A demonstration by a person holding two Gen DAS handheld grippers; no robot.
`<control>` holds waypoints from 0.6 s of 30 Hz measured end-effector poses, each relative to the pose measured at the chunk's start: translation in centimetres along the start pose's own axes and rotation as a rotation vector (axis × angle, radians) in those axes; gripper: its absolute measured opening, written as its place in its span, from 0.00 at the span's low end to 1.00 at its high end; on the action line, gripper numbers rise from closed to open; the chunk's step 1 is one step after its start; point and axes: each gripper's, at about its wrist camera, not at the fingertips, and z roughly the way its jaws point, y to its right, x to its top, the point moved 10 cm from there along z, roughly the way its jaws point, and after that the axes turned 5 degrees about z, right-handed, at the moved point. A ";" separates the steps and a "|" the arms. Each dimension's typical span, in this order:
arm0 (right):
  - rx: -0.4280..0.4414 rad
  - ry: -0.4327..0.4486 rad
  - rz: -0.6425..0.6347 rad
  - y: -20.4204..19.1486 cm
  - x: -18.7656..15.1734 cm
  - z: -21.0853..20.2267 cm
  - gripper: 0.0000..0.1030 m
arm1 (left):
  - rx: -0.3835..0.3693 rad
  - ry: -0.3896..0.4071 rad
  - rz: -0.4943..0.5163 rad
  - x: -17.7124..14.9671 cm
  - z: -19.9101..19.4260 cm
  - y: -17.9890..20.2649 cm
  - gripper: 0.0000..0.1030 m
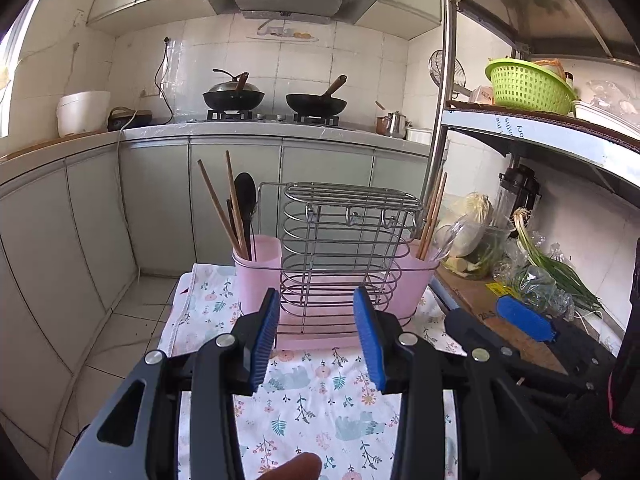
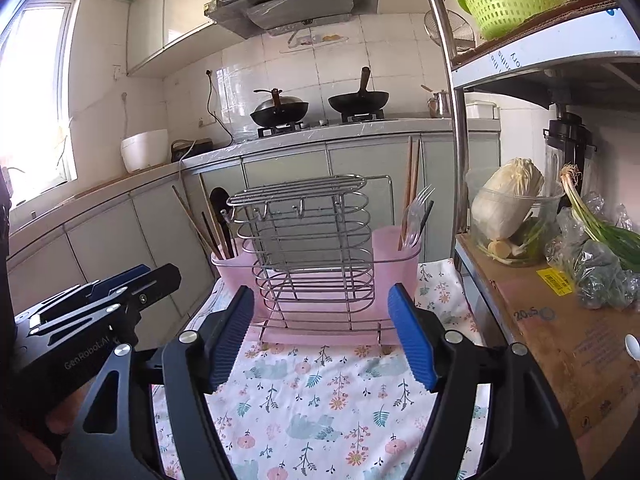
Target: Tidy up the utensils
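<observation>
**Both grippers empty before the wire utensil rack**

A chrome wire utensil rack point(image 1: 340, 248) stands upright on a floral-print cloth point(image 1: 320, 412), seated in a translucent pink plastic tray point(image 2: 316, 280) with a cup-shaped compartment at each end. The rack's long axis runs left to right across both wrist views, its broad face turned toward the cameras.

In the left compartment, brown wooden chopsticks point(image 1: 224, 208) stand handle-end down and lean up and to the left, with a black spoon point(image 1: 245, 204) upright beside them, bowl on top. In the right compartment a second pair of wooden chopsticks point(image 2: 412, 184) stands close to vertical, next to a clear plastic fork point(image 2: 416, 216) with its tines pointing up.

The left gripper point(image 1: 322, 340) hovers over the cloth just in front of the tray — its blue ribbed pads part-way apart, nothing between them. The right gripper point(image 2: 324, 336) sits beside it, also facing the rack, jaws spread wider and likewise empty. In each view the other gripper shows at the edge, near but not touching.

To the right stands a metal shelf unit point(image 2: 460, 128) holding a green plastic colander point(image 2: 508, 0), and lower down a cabbage in a clear container point(image 2: 508, 208).
</observation>
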 end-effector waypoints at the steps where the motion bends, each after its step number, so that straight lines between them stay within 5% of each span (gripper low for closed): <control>1: -0.002 -0.012 -0.008 -0.2 -0.4 0.0 0.68 | 0.003 0.002 0.000 -0.1 -0.2 0.0 0.36; 18: -0.045 0.004 -0.053 -1.5 -1.6 -1.1 0.68 | 0.014 0.028 0.000 -0.7 -2.0 -0.5 0.36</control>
